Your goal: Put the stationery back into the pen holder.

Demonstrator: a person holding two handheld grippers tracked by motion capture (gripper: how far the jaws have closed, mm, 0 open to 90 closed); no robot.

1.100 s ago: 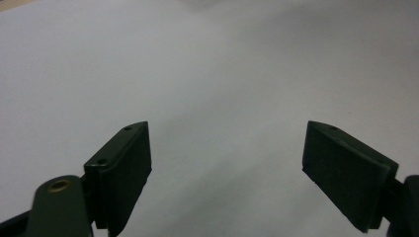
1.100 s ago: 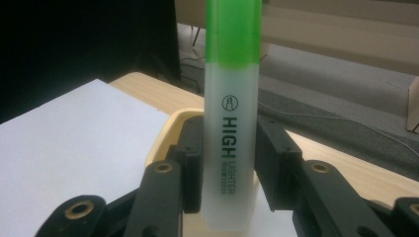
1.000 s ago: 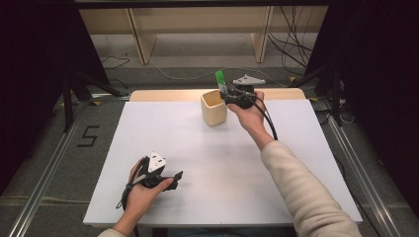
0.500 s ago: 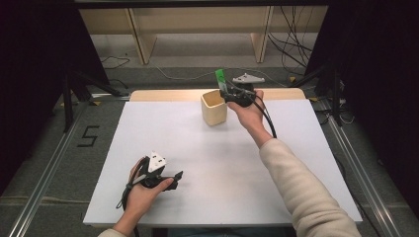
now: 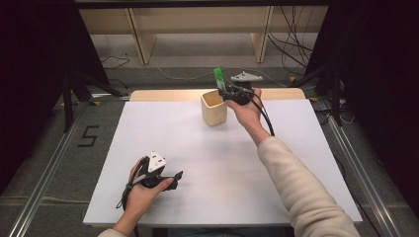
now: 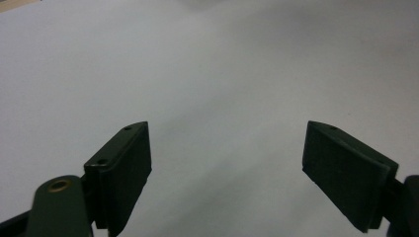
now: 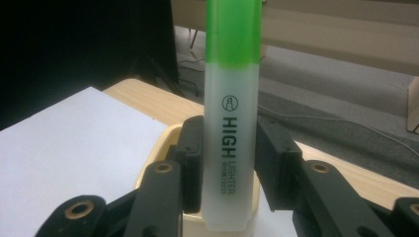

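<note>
The right gripper point(image 7: 228, 163) had its black jaws clenched on the translucent white highlighter with the green cap point(image 7: 231, 123), one pad against each flat side of the barrel; the pen stood upright, green end up, its printed lettering running up the body; its lower end sat right over the open mouth of the small cream-coloured square cup point(image 7: 163, 148), though whether it touched the rim or the inside I could not tell. From the high view, that same right gripper point(image 5: 228, 94) was at the far side of the counter point(image 5: 296, 163), just beside the cup point(image 5: 213, 109), with the highlighter's green cap point(image 5: 218, 76) poking up above it; the person's right hand point(image 5: 247, 111) was wrapped round the gripper body, a cream sleeve point(image 5: 301, 187) stretching back toward the near edge, the black cable looping down past the wrist. Over on the near left, the left gripper point(image 6: 225, 170) had its jaws released and spread wide, nothing between them, bare white surface beneath; in the high view the left gripper point(image 5: 170, 177) lay low over the counter in the person's left hand point(image 5: 143, 190), well apart from the cup and the highlighter.
</note>
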